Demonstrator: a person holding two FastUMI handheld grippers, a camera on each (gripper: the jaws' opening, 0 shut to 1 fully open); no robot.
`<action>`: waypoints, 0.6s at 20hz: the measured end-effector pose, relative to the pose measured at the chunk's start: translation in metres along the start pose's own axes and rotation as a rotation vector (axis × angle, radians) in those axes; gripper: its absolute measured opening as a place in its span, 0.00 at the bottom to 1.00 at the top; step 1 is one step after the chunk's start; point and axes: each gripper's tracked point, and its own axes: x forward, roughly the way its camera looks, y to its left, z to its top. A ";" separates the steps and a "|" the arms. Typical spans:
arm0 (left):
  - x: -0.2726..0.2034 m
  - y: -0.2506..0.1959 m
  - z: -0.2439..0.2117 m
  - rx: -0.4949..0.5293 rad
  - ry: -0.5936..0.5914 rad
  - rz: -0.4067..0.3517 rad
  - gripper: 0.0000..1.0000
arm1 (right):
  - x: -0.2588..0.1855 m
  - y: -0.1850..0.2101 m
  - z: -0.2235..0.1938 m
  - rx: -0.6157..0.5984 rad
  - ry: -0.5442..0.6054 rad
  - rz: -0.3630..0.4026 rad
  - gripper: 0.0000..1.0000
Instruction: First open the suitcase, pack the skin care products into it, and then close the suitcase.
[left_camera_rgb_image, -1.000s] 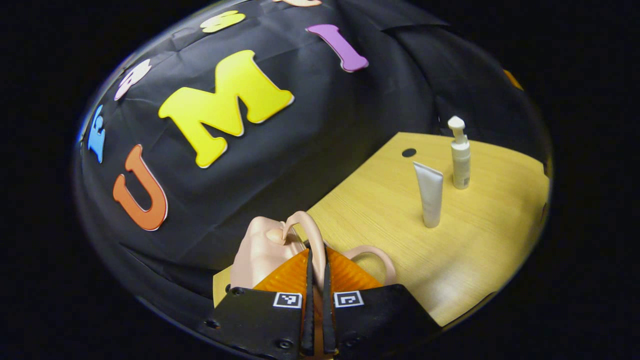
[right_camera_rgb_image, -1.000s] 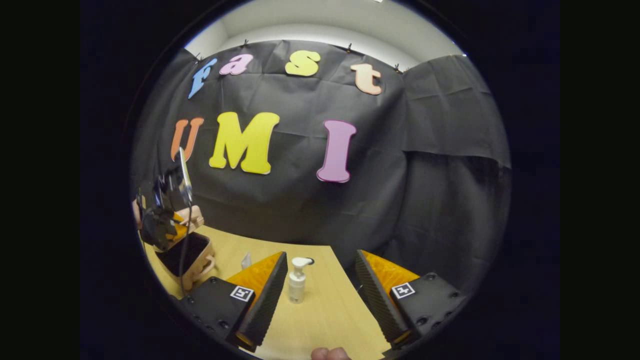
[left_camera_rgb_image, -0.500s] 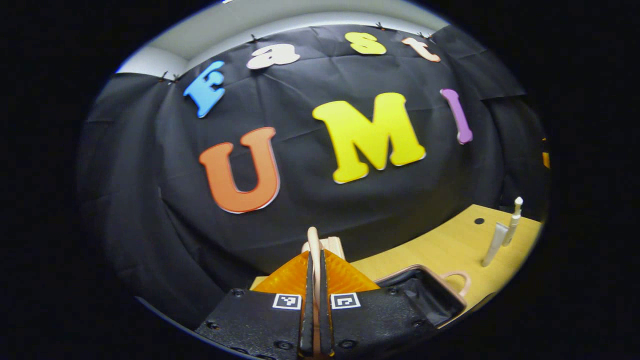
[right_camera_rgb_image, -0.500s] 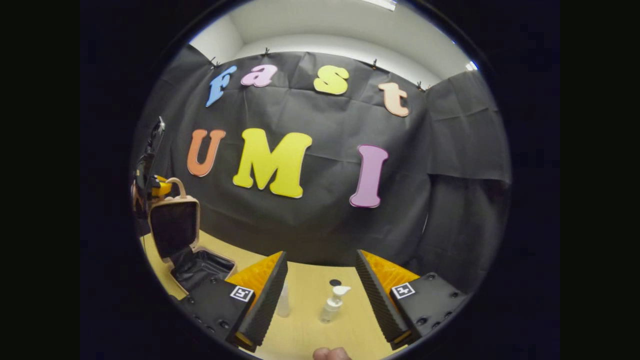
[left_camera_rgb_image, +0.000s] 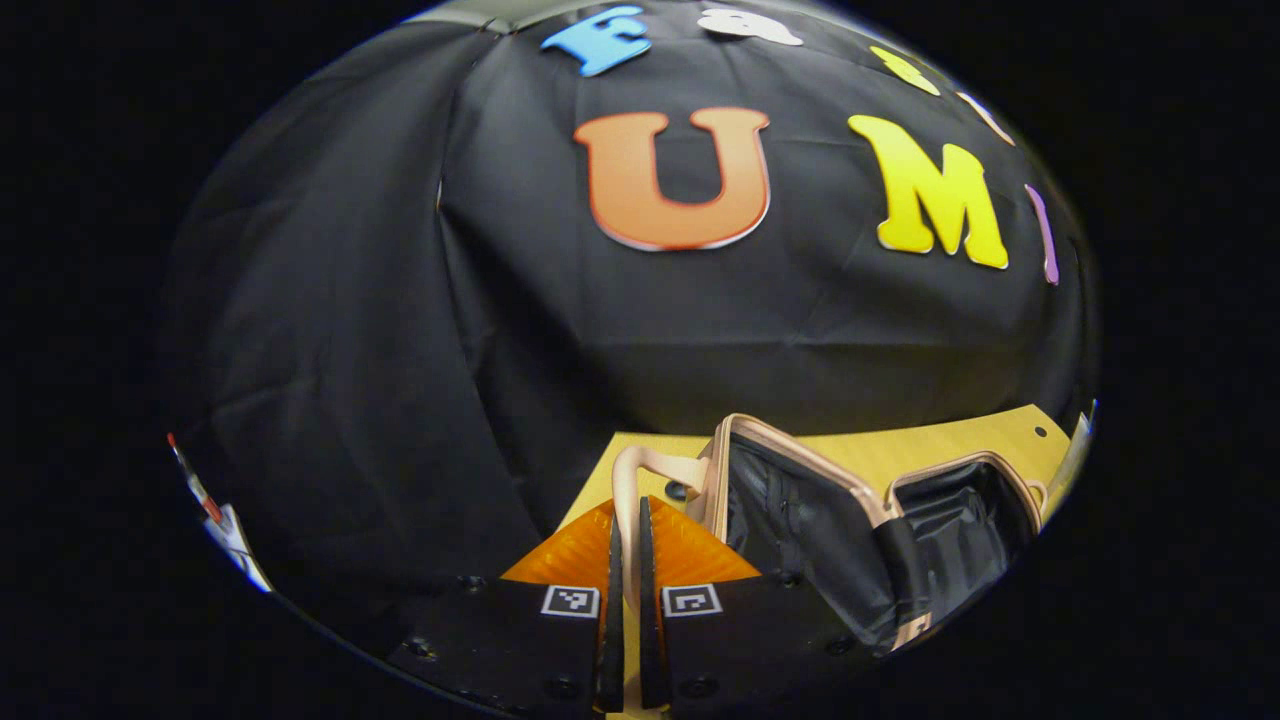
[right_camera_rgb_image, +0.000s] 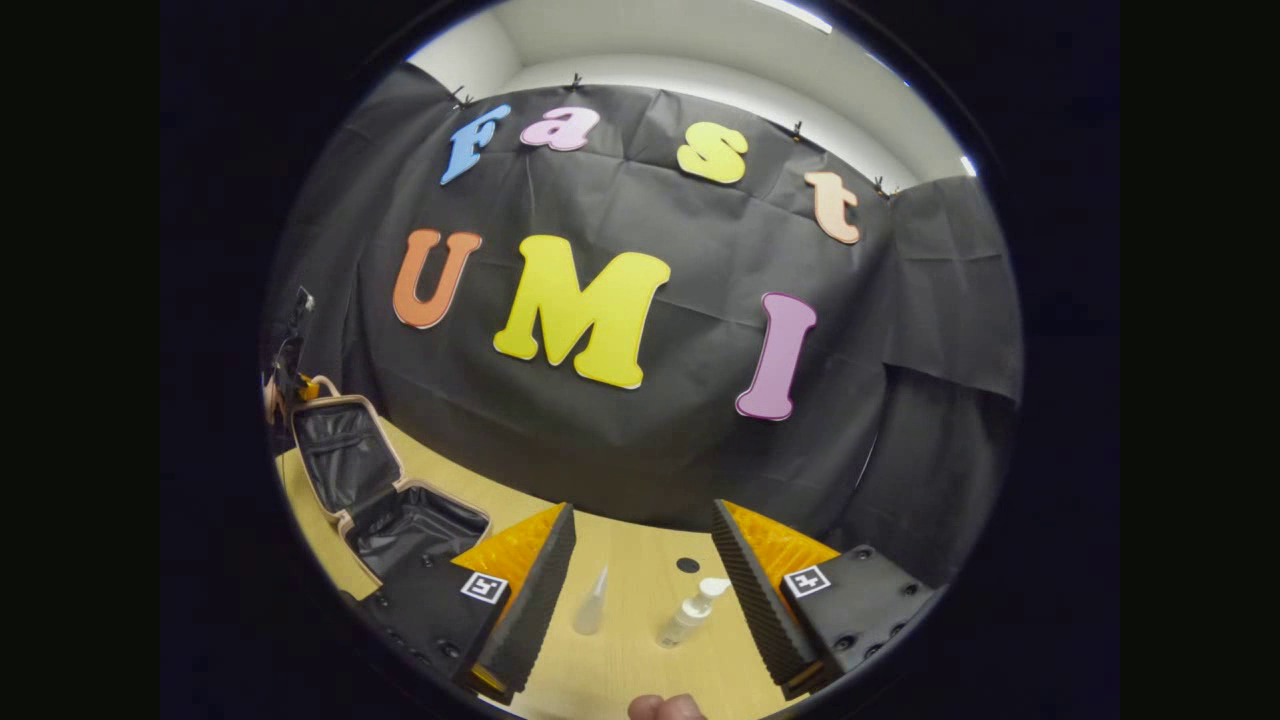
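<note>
Both tools differ: left (left_camera_rgb_image: 627, 530) seemingly pinches suitcase handle (left_camera_rgb_image: 640, 470), right (right_camera_rgb_image: 640, 560) gapes

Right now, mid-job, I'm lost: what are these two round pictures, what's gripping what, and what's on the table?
Each picture comes from a camera riding on a hand-held two-finger gripper, looking along its fingers. In the left gripper view, the left gripper is shut on the suitcase handle, holding the lid swung open, its dark lining showing. In the right gripper view, the right gripper is open and holds nothing. Between its fingers, on the wooden table, stand a tube and a pump bottle. The open suitcase sits to their left in that view, with nothing visibly packed inside.
</note>
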 end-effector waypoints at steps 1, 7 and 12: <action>0.011 -0.001 -0.015 -0.056 0.050 -0.032 0.09 | 0.001 0.001 -0.001 -0.018 0.008 -0.001 0.77; 0.053 -0.011 -0.090 -0.191 0.240 -0.097 0.09 | 0.010 0.010 -0.010 -0.055 0.047 -0.002 0.78; 0.050 -0.007 -0.095 -0.244 0.258 -0.074 0.12 | 0.017 0.015 -0.013 -0.034 0.051 0.004 0.78</action>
